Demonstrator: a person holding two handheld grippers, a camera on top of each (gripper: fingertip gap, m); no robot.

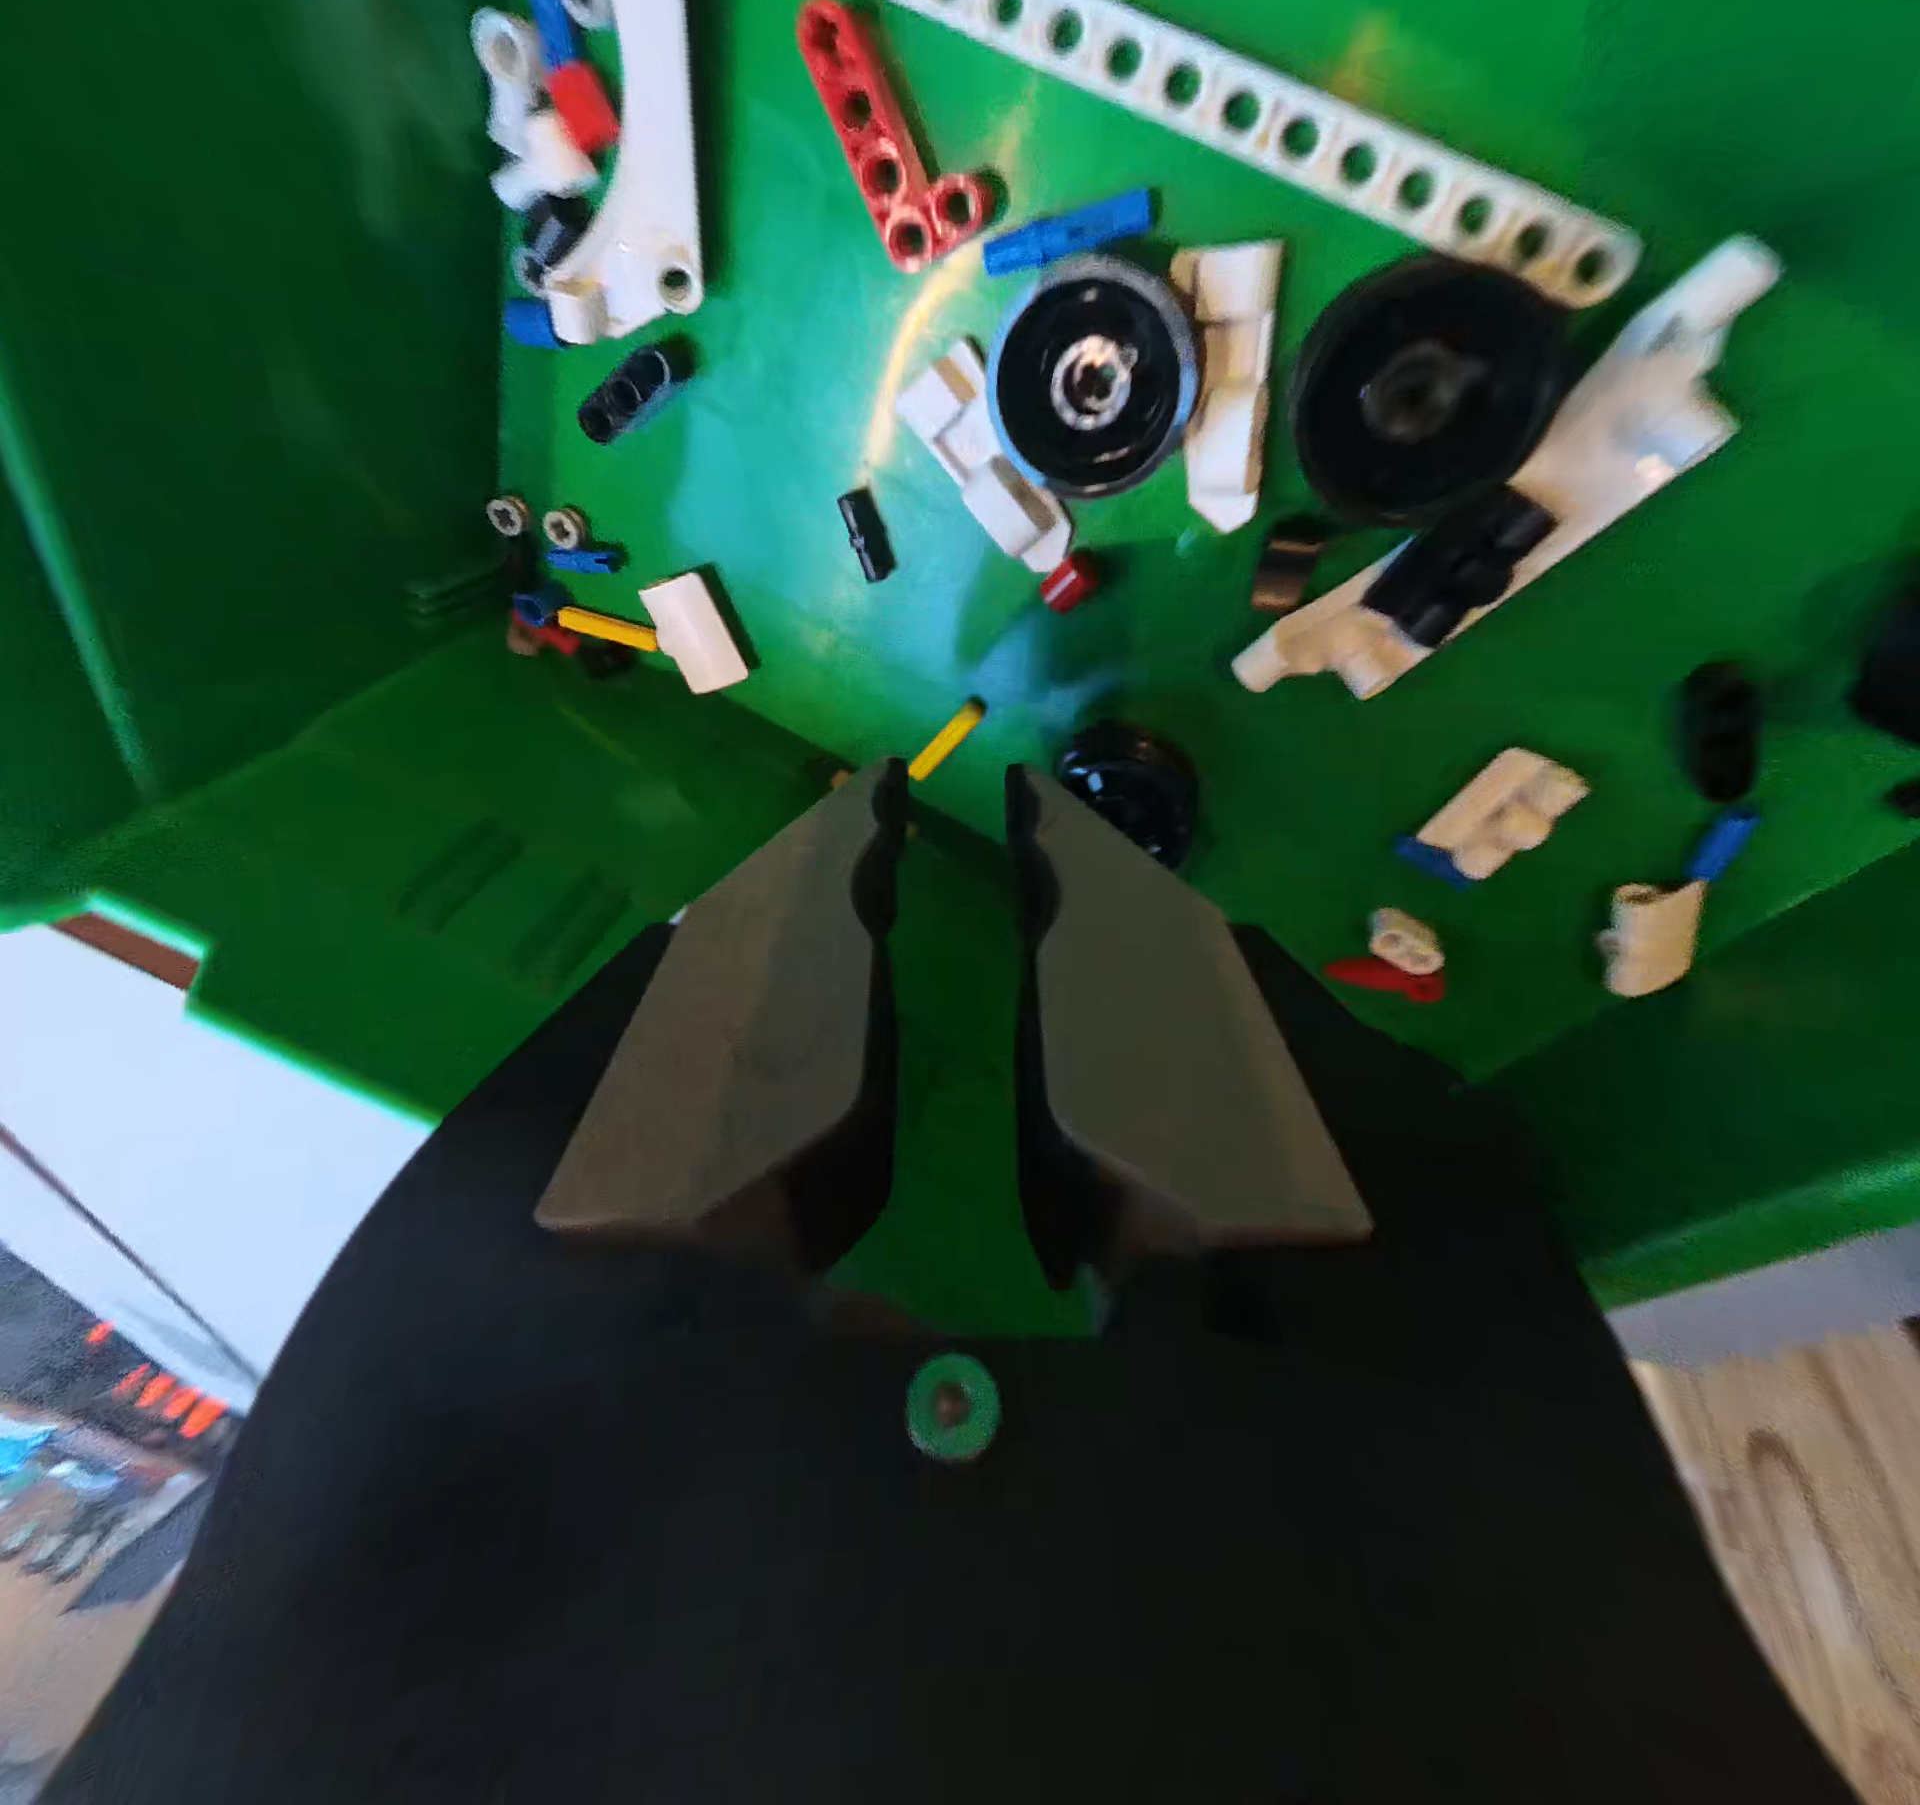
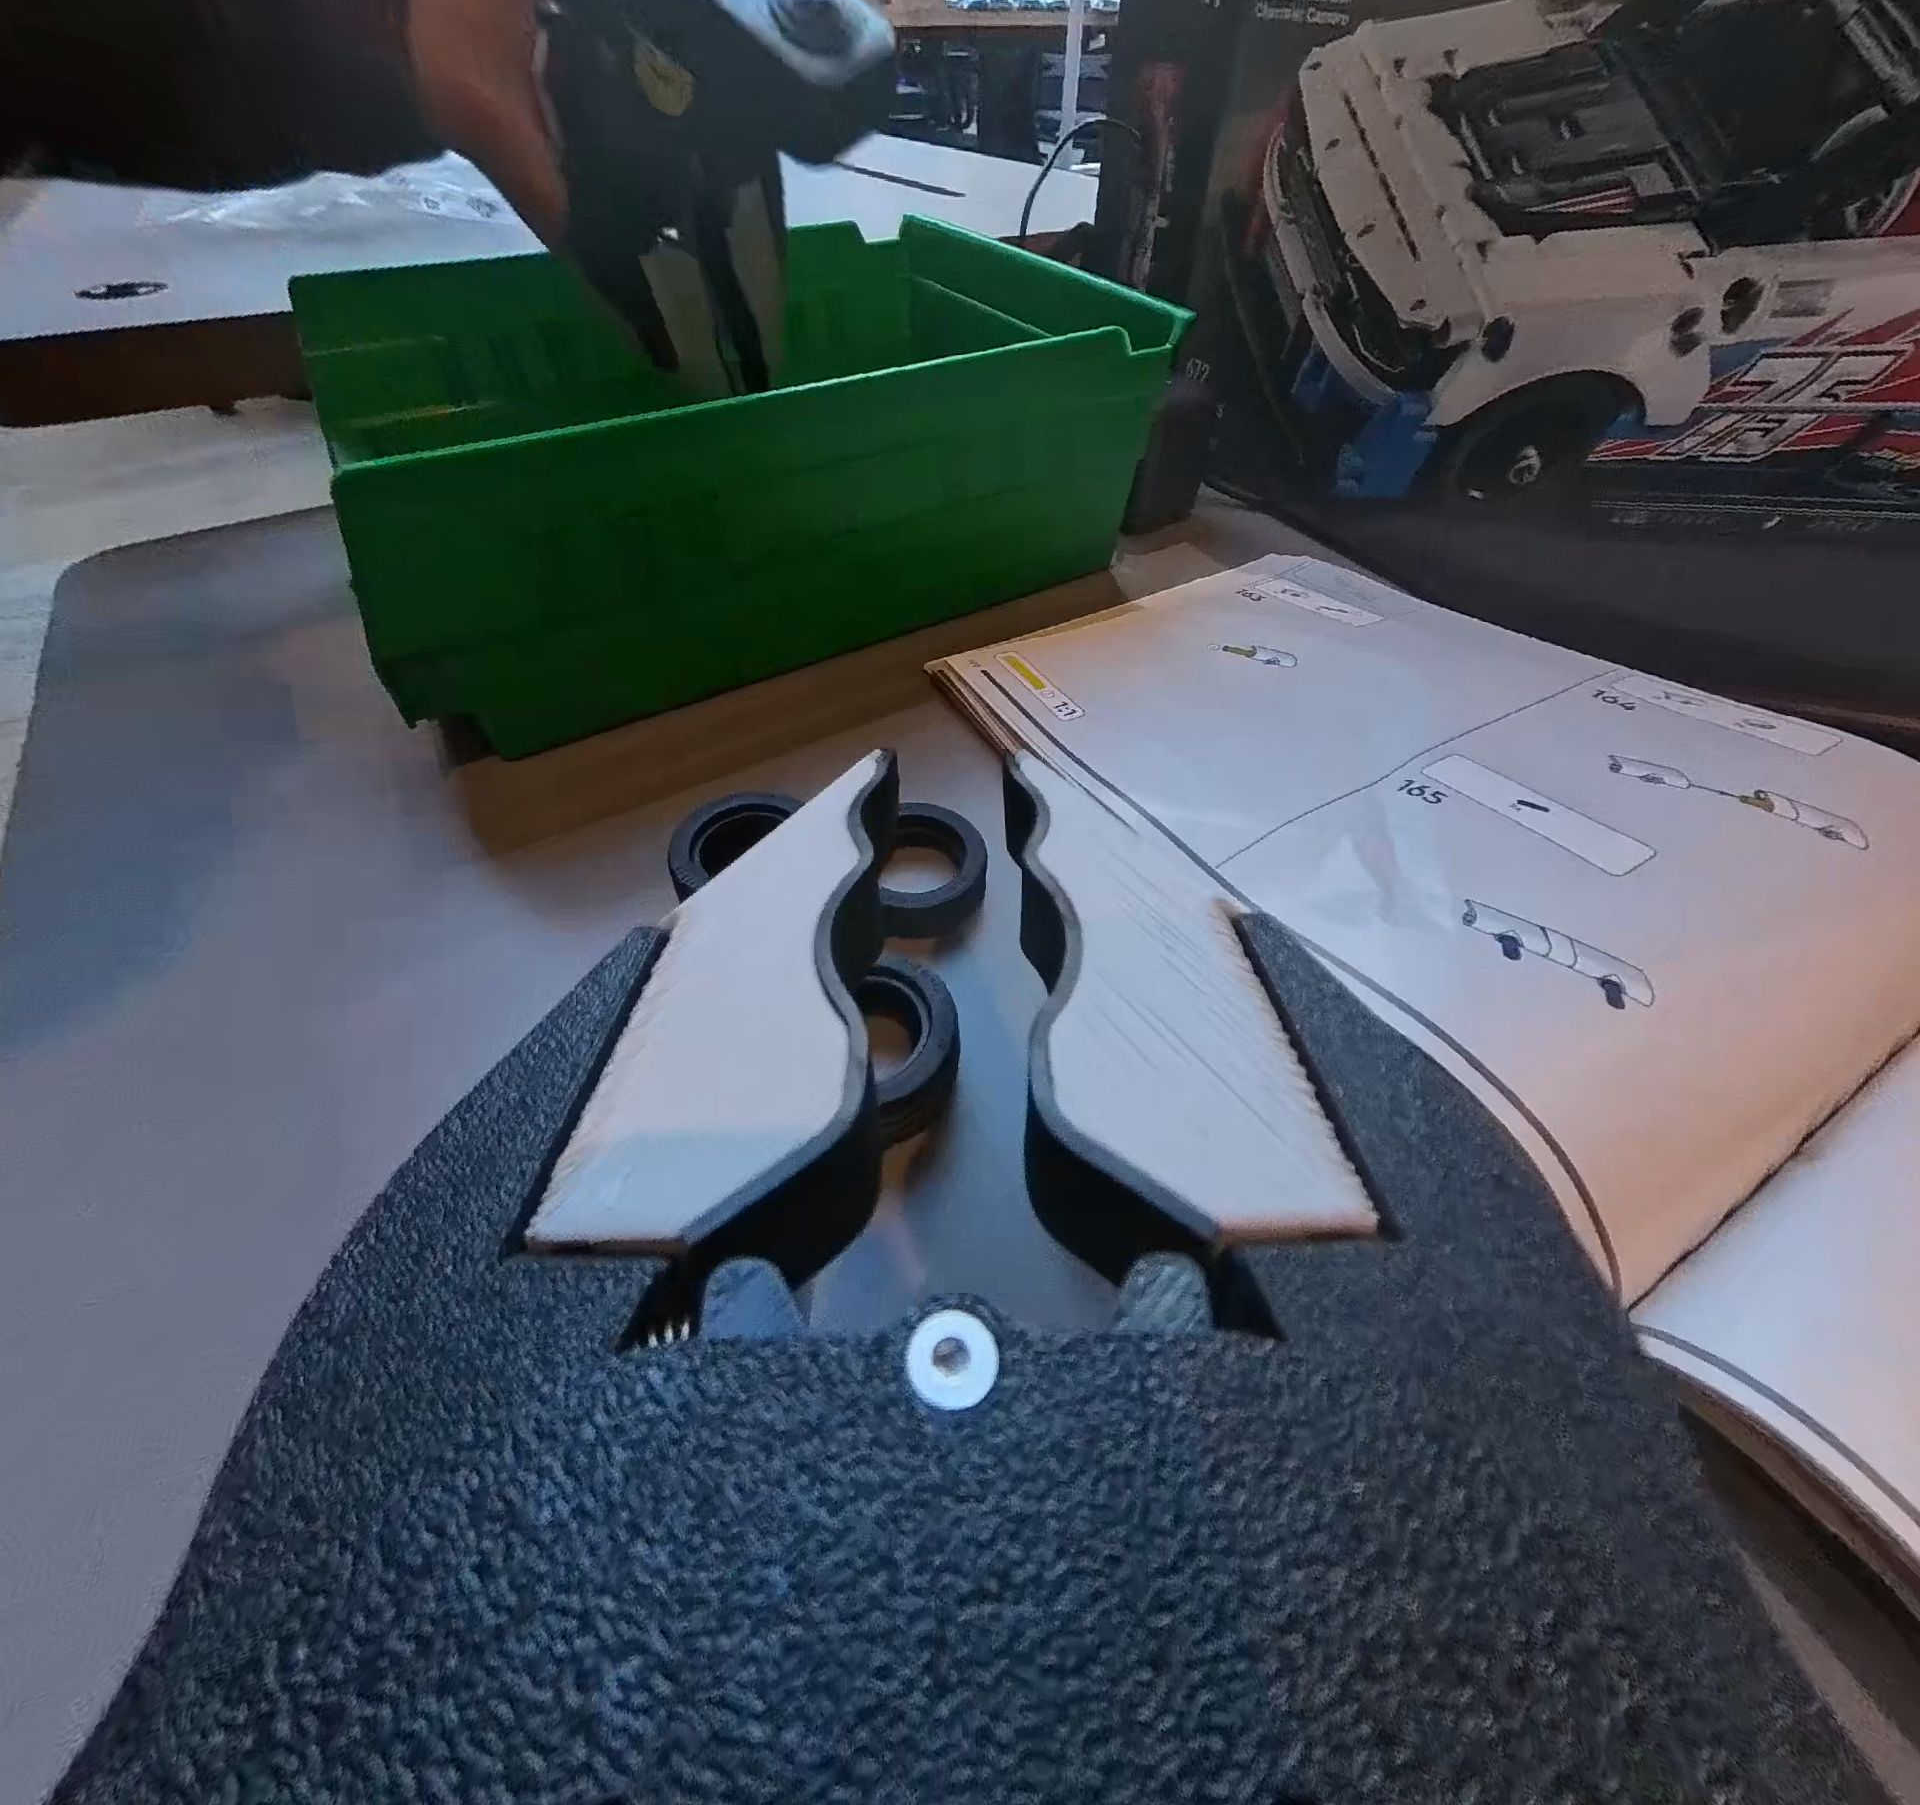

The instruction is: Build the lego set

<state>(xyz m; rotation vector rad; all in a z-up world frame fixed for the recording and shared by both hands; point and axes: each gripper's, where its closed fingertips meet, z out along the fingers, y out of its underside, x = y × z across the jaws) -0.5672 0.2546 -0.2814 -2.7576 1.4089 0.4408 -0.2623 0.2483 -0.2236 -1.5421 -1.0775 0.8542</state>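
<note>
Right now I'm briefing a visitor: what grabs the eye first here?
The bright green plastic bin at the table's middle, with the left gripper dipping in. Inside, a long white holed beam lies above two black wheels. Three black rubber tyres sit before the open right gripper.

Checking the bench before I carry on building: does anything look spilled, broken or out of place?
Nothing stands out. Loose parts lie scattered inside the green bin, the three black tyres sit on the table, and the instruction booklet lies open flat. Both grippers are open and empty.

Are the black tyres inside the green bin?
No, the three tyres lie on the mat in front of the bin.
</note>
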